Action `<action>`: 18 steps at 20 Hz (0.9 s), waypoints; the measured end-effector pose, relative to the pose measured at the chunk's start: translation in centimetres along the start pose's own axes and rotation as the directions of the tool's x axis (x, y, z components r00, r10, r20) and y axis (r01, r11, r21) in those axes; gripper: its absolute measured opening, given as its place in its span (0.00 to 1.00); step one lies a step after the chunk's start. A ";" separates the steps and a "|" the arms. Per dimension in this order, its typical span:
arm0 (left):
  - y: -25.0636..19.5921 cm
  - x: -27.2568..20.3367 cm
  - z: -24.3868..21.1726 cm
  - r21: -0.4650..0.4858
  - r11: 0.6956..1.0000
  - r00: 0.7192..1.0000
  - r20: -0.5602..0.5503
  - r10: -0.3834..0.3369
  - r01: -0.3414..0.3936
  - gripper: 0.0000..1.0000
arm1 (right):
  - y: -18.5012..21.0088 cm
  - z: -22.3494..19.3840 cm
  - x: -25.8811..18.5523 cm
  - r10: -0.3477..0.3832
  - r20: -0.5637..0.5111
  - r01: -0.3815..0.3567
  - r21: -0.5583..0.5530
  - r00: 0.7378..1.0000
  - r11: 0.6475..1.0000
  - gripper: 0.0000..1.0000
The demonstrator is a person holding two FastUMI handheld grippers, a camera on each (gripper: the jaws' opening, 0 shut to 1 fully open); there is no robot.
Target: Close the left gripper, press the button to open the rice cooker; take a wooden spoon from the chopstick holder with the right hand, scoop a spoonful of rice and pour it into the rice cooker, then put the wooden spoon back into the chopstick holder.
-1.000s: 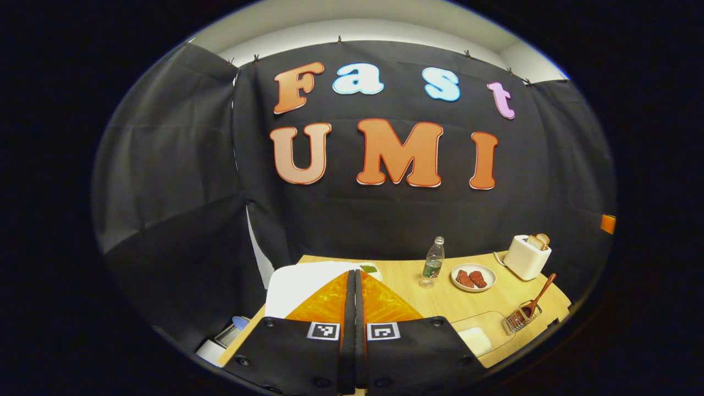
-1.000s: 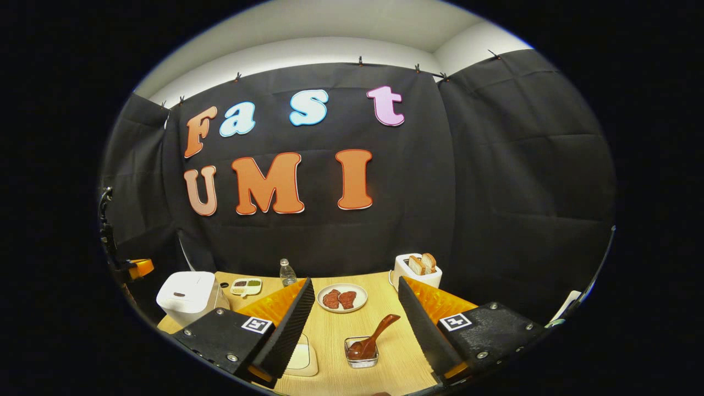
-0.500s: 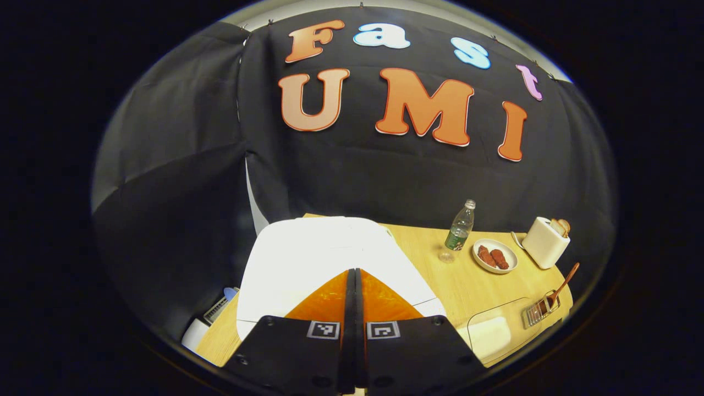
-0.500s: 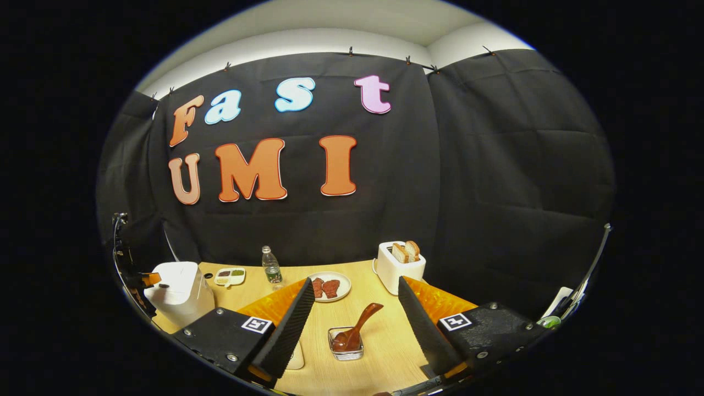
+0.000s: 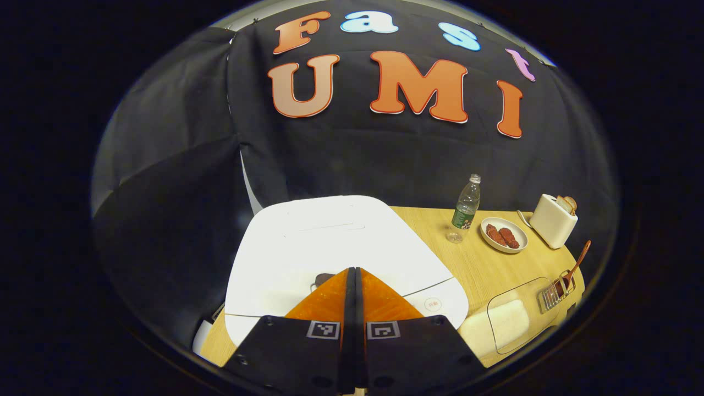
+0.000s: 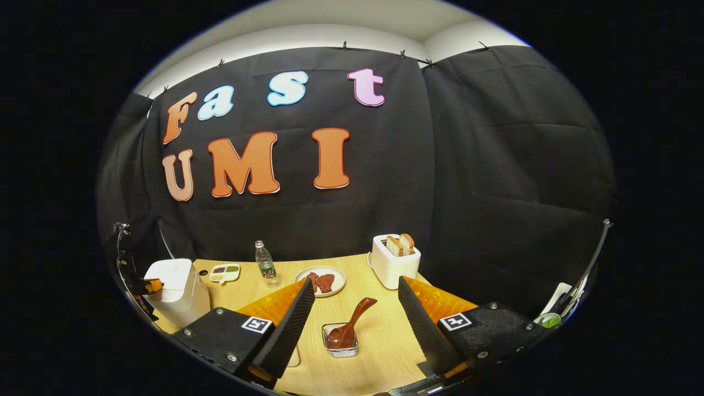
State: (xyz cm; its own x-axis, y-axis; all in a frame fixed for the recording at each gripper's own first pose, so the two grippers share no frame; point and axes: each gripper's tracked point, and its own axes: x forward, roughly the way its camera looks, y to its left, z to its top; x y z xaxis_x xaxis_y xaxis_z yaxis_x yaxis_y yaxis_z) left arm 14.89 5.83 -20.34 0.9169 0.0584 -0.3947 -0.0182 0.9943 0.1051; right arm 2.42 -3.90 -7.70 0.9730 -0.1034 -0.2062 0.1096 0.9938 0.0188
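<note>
Lid press under way, all spoon work yet to do

Left claw (image 5: 352, 270) is clenched with nothing between its fingers, its tip over the dark button (image 5: 323, 278) on the closed cooker (image 5: 341, 242); right claw (image 6: 352, 308) hangs released above the tabletop (image 6: 379, 352), the spoon (image 6: 352, 322) standing in its holder (image 6: 341, 345) at 6 o'clock, untouched

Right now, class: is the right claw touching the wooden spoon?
Apart. The right gripper view shows the right claw open, the wooden spoon standing in its holder with table visible either side.
</note>
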 end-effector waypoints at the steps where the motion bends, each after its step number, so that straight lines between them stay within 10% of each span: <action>1: 0.2 -0.5 0.5 -0.005 1.000 1.000 0.013 0.011 -0.011 0.04 | -0.2 -0.1 0.1 0.001 -0.002 -0.001 0.001 1.000 1.000 0.95; 9: -0.4 -9.6 12.8 -0.051 0.998 0.958 0.283 0.041 -0.028 0.04 | -0.7 -0.7 0.4 0.012 -0.012 -0.011 0.047 1.000 0.999 0.95; 18: -1.8 -15.0 13.2 -0.039 0.999 0.948 0.314 0.047 -0.036 0.03 | -1.5 -3.4 2.1 0.033 -0.070 -0.026 0.097 0.997 0.995 0.95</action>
State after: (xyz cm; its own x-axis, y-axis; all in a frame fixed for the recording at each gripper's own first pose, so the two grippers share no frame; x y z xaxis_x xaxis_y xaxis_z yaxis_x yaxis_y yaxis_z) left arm 6.47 2.03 -2.55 0.9939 0.0737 -0.0826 -0.0667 0.9942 0.0840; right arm 3.60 -5.45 -11.49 0.9596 -0.0673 -0.2731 0.1033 0.9875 0.1194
